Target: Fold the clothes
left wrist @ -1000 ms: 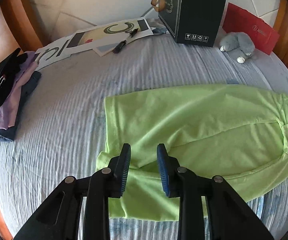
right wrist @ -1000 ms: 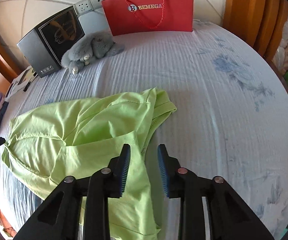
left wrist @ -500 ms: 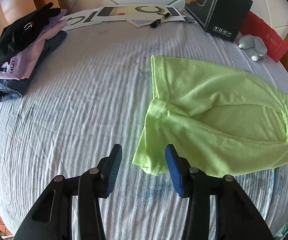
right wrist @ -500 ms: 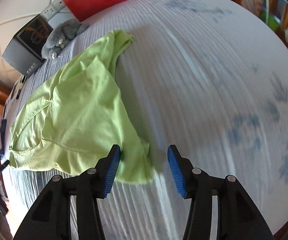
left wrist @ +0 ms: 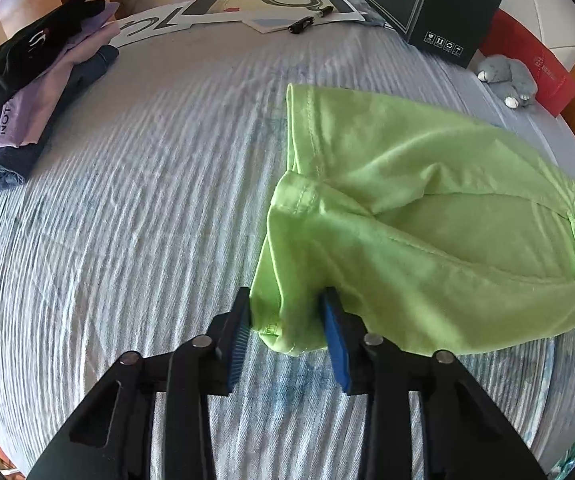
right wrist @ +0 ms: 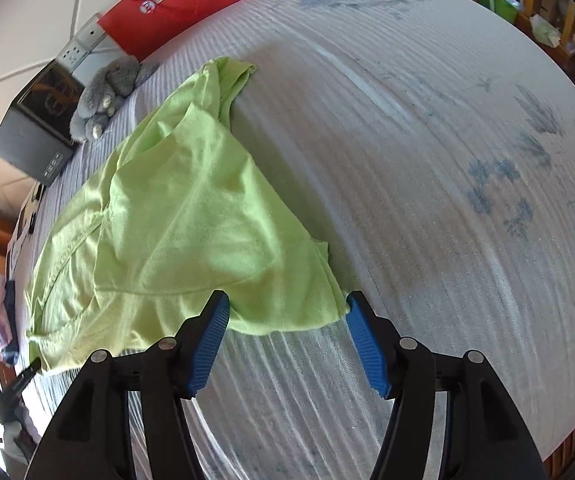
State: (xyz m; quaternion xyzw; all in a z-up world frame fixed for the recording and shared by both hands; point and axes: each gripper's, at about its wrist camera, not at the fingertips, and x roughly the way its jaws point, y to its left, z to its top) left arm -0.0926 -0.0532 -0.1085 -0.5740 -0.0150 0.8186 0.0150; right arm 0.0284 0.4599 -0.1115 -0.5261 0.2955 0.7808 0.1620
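striped bed [left wrist: 147, 208], green shirt [left wrist: 427, 216], folded clothes [left wrist: 27, 96], black box [left wrist: 439, 4]

We see the left gripper [left wrist: 287, 320], jaws parted around a corner of the lime-green garment [left wrist: 427, 216] lying on the striped bedsheet [left wrist: 147, 208].

Probably home bedroom: bed [left wrist: 135, 184], folded clothes [left wrist: 27, 92].

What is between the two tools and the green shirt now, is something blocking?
Nothing visible blocks either one. The left tool has a bunched corner of the green shirt between its open pads. The right tool straddles another edge of it. Only bare bedsheet lies around them.
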